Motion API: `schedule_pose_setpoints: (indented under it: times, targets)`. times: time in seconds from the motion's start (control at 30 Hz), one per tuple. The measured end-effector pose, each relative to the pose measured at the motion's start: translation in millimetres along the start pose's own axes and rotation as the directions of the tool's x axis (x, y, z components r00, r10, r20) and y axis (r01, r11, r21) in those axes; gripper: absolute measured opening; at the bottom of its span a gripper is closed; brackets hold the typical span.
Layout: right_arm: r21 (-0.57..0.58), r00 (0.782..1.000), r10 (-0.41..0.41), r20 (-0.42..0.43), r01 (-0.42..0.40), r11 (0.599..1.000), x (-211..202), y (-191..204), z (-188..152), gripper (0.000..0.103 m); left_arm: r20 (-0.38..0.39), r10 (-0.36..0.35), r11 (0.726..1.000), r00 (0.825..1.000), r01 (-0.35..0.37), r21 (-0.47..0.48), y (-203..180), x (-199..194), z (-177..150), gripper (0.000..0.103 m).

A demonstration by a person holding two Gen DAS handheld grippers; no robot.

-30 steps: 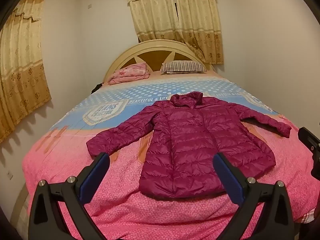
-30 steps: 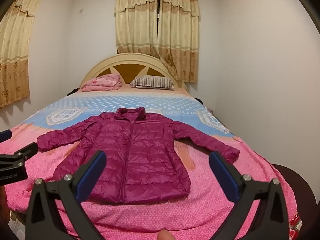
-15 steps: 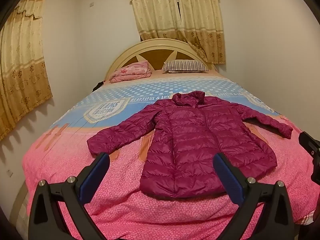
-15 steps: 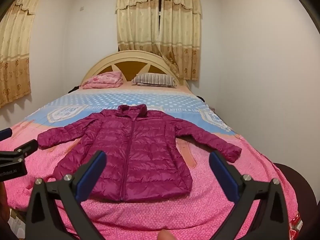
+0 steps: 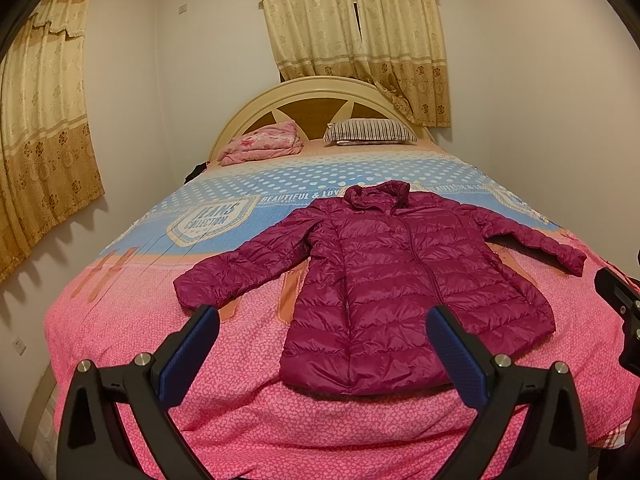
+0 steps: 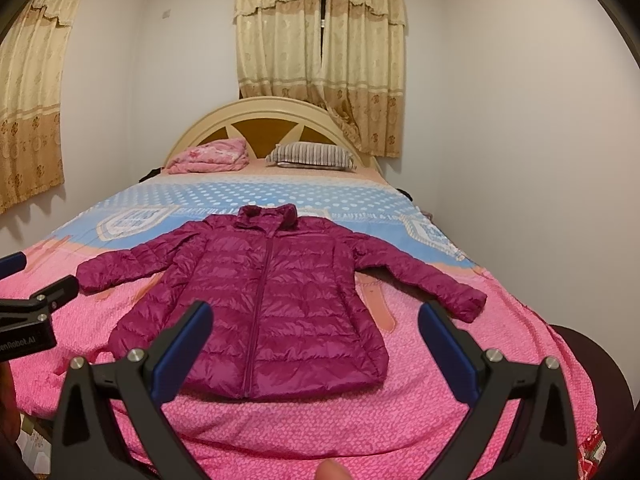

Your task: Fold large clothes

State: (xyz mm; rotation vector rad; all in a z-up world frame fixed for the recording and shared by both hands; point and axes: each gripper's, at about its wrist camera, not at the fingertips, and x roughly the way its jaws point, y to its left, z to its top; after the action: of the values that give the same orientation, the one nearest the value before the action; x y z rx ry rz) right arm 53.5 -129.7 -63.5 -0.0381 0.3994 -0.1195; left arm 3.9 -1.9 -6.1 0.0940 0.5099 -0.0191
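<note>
A magenta quilted puffer jacket (image 5: 404, 280) (image 6: 272, 300) lies flat and zipped on the bed, collar toward the headboard, both sleeves spread out to the sides. My left gripper (image 5: 322, 344) hovers open over the bed's foot end, short of the jacket's hem, nothing between its blue pads. My right gripper (image 6: 314, 340) is likewise open and empty, hanging in front of the hem. Each gripper shows at the edge of the other's view: the right one (image 5: 618, 300) at the right edge, the left one (image 6: 40, 300) at the left edge.
The bed (image 5: 120, 320) has a pink and blue cover. A folded pink blanket (image 5: 264, 146) and a striped pillow (image 5: 370, 132) lie by the headboard. White walls close in on both sides; curtains (image 6: 320, 60) hang behind. A dark rounded object (image 6: 588, 356) sits at the bed's right corner.
Both views have shifted slightly, the jacket sitting a little higher and nearer in frame. The jacket itself has not moved and both grippers stay open.
</note>
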Motion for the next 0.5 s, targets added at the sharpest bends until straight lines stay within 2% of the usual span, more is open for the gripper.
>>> schedule_pose_setpoints:
  times: [0.5]
  targets:
    - [0.001,1.000,0.005,-0.007,-0.005,1.000,0.2,-0.5,-0.3,0.103,-0.002,0.006,1.000,1.000,-0.006,-0.001,0.9,3.5,-2.3,0.102]
